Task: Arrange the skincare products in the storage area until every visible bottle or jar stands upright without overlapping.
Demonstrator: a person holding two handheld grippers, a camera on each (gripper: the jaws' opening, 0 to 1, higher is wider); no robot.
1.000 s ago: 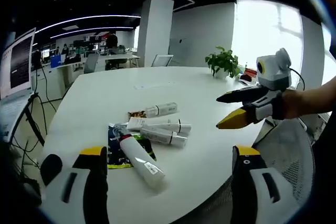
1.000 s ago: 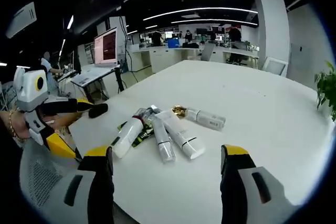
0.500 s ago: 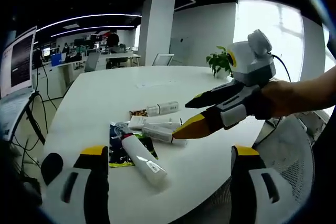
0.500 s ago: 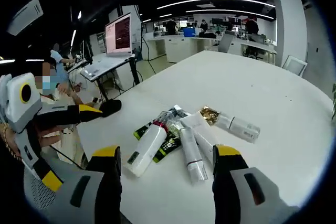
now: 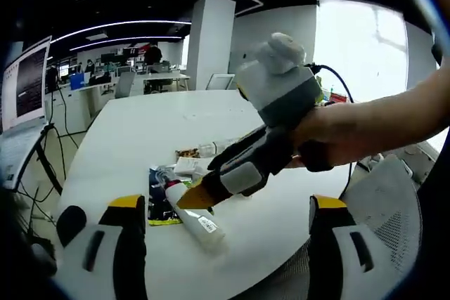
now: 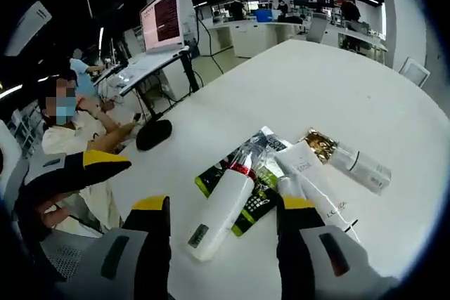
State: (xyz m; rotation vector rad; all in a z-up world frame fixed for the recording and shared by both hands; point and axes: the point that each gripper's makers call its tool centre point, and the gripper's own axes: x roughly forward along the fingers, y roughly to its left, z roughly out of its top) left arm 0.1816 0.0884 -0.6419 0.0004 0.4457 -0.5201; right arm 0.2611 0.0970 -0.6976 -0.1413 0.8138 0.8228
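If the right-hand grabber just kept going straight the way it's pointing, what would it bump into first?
Most likely the white bottle with the red band, which lies flat on the white table between the open jaws of the right gripper. Under the bottle is a green-and-black sachet. Depth is hard to judge.

White round table (image 6: 337,82) in an open office. Monitor on a stand (image 6: 167,19) beside it; seated person (image 6: 67,128) nearby. White pillar (image 5: 208,40) and potted plant (image 5: 325,95) beyond the table.
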